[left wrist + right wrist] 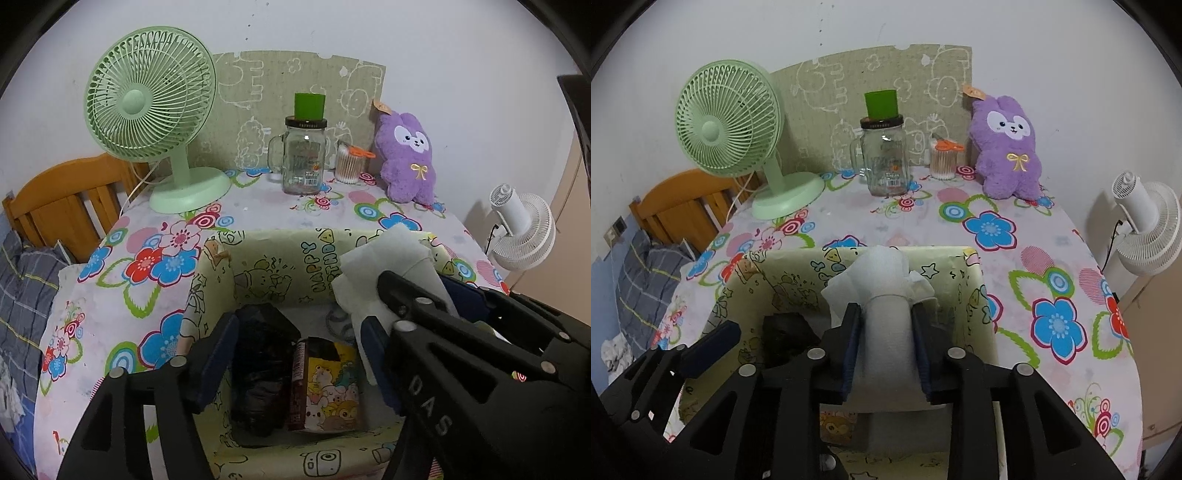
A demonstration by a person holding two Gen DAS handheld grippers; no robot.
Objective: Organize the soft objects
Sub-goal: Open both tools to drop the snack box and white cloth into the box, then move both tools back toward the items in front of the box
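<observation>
A pale yellow cartoon-print box [273, 258] [798, 273] stands open on the flowered tablecloth. Inside it lie a black crumpled bundle [258, 362] [786, 332] and a cartoon-animal packet [328, 384]. My left gripper [297, 325] hangs open over the box, its pads either side of these two and touching neither. My right gripper [885, 310] [421, 280] is shut on a white tissue roll [886, 332] [384, 258], held over the box's right side with loose sheet ends sticking forward. A purple plush rabbit [406, 155] [1008, 147] sits at the table's back right.
At the back stand a green desk fan [147, 110], a glass jar mug [303, 158] with a green cup on its lid, and a cotton swab tub [349, 164]. A wooden headboard [66, 199] and bedding lie left; a white fan [524, 229] stands right.
</observation>
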